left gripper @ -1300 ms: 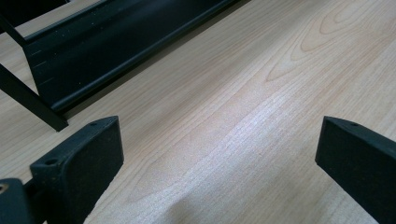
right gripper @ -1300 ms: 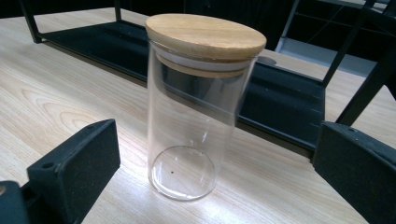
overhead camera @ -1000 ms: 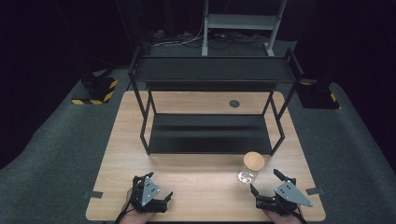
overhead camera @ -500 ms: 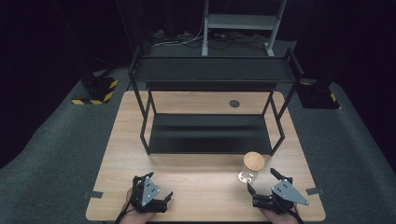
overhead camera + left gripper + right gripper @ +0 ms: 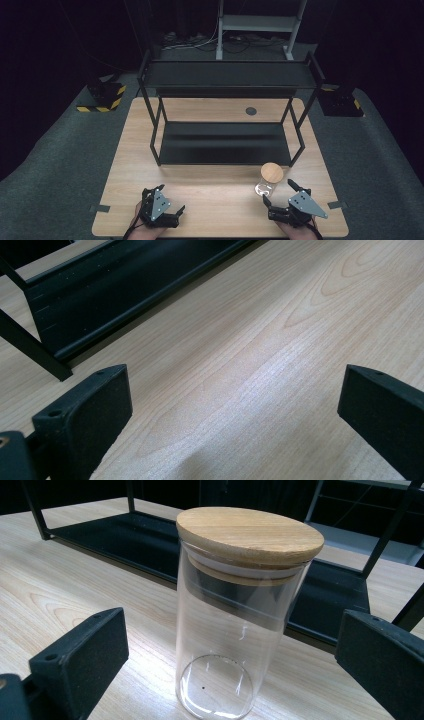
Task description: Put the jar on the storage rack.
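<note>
Glass jar [image 5: 269,181] w/ a round wooden lid [image 5: 250,533] is the thing in hand, but it's the small item here, so biggest first. A light wooden table [image 5: 215,200] sits on dark grey carpet. On its far half stands a black metal rack [image 5: 227,115] w/ two shelves, upper and lower; the lower shelf rests almost at tabletop level. A small dark round disc [image 5: 251,111] is set in the tabletop behind the rack.

Both tools are at the table's near edge, well apart. Left gripper [image 5: 162,204] is at bottom left, jaws spread wide w/ bare wood between them, nothing held; in the left gripper view the rack's front rail runs across the top left. Right gripper [image 5: 280,195] is at bottom right, jaws also spread wide, holding nothing.

The jar stands upright on the table, just in front of the rack's front right leg and just ahead of the right gripper. In the right gripper view it's centred between the two jaws, touching neither. The jar is clear and looks empty; the lid sits flat on top.
</note>
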Motion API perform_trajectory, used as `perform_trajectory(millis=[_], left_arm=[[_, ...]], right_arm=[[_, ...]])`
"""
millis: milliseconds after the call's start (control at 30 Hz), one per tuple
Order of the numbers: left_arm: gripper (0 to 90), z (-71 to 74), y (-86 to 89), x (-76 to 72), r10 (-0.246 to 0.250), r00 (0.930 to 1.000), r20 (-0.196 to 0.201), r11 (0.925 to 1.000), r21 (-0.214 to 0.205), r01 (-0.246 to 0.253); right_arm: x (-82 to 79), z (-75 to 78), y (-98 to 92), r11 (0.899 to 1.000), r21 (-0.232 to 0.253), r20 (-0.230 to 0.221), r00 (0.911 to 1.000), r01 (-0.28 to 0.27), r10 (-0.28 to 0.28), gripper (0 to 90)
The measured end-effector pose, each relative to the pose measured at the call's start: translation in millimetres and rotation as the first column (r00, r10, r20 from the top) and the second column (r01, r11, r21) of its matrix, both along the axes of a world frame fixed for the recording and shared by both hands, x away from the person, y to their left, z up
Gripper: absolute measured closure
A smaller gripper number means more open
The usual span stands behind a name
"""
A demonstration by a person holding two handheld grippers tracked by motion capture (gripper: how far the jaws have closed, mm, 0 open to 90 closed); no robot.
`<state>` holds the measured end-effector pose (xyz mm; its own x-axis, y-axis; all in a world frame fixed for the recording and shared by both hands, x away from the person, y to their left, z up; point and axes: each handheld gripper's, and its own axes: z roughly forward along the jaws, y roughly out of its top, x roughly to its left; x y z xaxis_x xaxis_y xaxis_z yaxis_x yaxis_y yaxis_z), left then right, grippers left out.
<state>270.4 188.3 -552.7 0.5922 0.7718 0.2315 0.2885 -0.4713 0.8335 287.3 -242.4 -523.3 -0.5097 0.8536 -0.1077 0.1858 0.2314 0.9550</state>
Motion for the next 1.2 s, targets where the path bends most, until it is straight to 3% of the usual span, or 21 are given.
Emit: perform_trajectory(millis=[1200], left_arm=[[1.3,0.3,1.4,0.5,-0.004,1.0000,-0.006,0.9999,-0.014,0.004]], right_arm=[[19.2,-7.1,10.9,1.000,0.020,-0.049,0.9988,-0.002,0.003,0.0]])
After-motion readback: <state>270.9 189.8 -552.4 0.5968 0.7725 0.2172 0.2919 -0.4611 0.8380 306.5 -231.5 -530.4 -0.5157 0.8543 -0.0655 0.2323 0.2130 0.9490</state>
